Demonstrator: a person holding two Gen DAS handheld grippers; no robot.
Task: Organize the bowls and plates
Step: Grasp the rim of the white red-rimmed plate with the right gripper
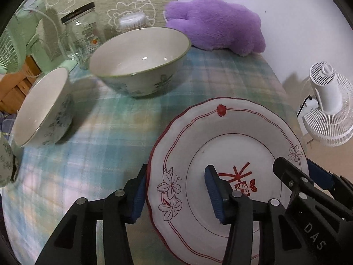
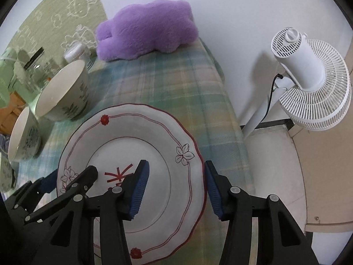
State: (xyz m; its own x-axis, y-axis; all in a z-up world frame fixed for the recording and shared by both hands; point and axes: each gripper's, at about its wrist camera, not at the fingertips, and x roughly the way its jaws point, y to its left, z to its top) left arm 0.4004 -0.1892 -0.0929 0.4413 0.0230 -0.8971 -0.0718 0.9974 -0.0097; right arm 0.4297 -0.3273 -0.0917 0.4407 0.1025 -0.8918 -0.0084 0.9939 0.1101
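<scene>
A white plate (image 1: 220, 132) (image 2: 132, 128) with a red wavy rim and flower drawings lies flat on the plaid tablecloth (image 1: 110, 132). My left gripper (image 1: 176, 195) straddles its left rim, one blue pad outside the edge and the other over the plate's well, with the jaws apart. My right gripper (image 2: 176, 191) straddles the right rim the same way, and its pads are not pressing. A large green-rimmed bowl (image 1: 141, 53) (image 2: 64, 88) stands behind the plate. A smaller patterned bowl (image 1: 42, 108) (image 2: 22, 132) stands to the left.
A purple plush toy (image 1: 216, 24) lies at the table's far end. A glass jar (image 1: 81, 28), a white-lidded jar (image 1: 132, 21) and a green fan (image 1: 15, 37) stand at the back left. A white fan (image 2: 308, 77) stands on the floor beyond the table's right edge.
</scene>
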